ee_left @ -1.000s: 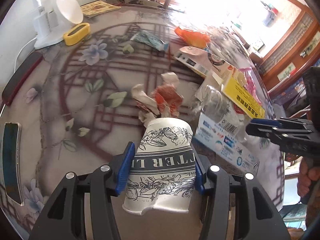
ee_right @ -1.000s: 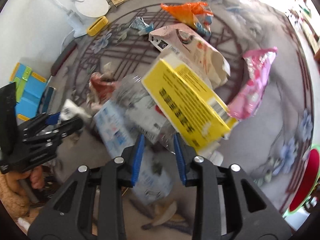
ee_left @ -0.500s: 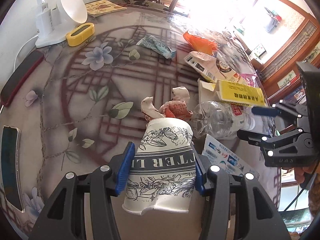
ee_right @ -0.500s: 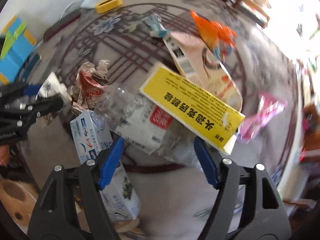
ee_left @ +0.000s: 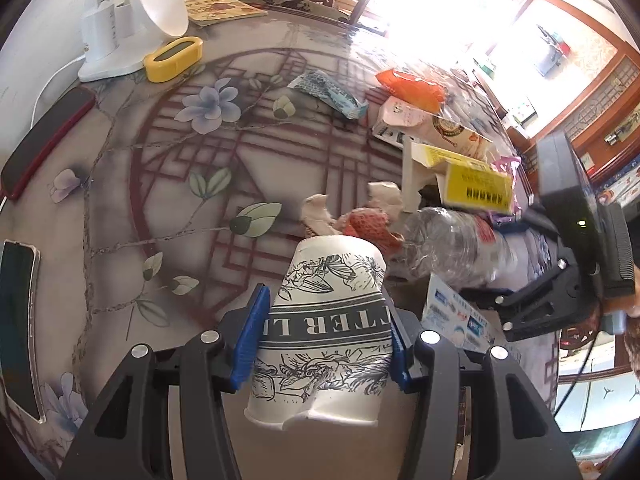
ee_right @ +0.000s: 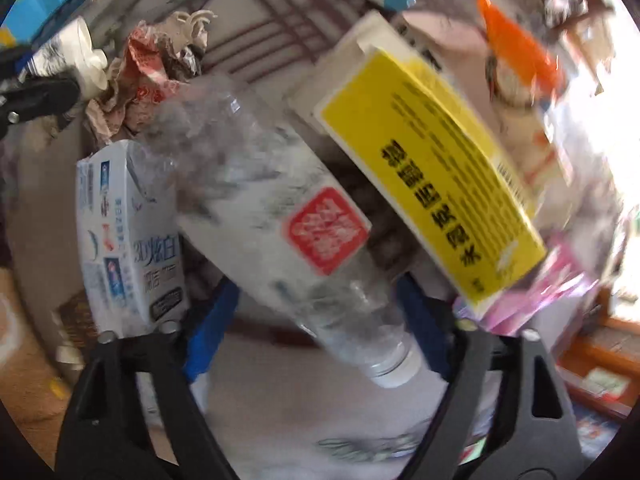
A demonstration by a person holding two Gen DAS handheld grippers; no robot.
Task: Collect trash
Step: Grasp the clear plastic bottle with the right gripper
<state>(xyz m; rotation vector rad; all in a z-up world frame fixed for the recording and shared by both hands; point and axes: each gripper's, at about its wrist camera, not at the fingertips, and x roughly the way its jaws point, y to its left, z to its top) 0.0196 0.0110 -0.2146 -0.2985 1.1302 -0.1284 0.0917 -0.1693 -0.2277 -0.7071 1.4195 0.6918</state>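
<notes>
My left gripper (ee_left: pixel 324 340) is shut on a white paper cup (ee_left: pixel 332 312) with black flower print, held upside down over the table's near edge. My right gripper (ee_right: pixel 316 304) points down over a clear plastic bottle (ee_right: pixel 280 208) with a red label. Its jaws are closing with the bottle's neck end between the blue pads, and I see no dent in the plastic. The bottle lies among a yellow box (ee_right: pixel 436 184), a white and blue toothpaste box (ee_right: pixel 128 240) and a crumpled red wrapper (ee_right: pixel 148 72). In the left wrist view the right gripper (ee_left: pixel 500 304) hangs over the bottle (ee_left: pixel 452 244).
On the flowered tablecloth (ee_left: pixel 200 184) lie an orange bag (ee_left: pixel 412 84), a pinkish carton (ee_left: pixel 432 128), a blue-green wrapper (ee_left: pixel 328 92) and a pink bag (ee_right: pixel 548 296). A white lamp (ee_left: pixel 132 28), a yellow case (ee_left: pixel 172 56) and two phones (ee_left: pixel 44 140) (ee_left: pixel 18 320) sit at the left.
The right gripper opened wide, rolled and came down over the bottle, which now lies between its jaws. The left gripper kept still with the cup.
</notes>
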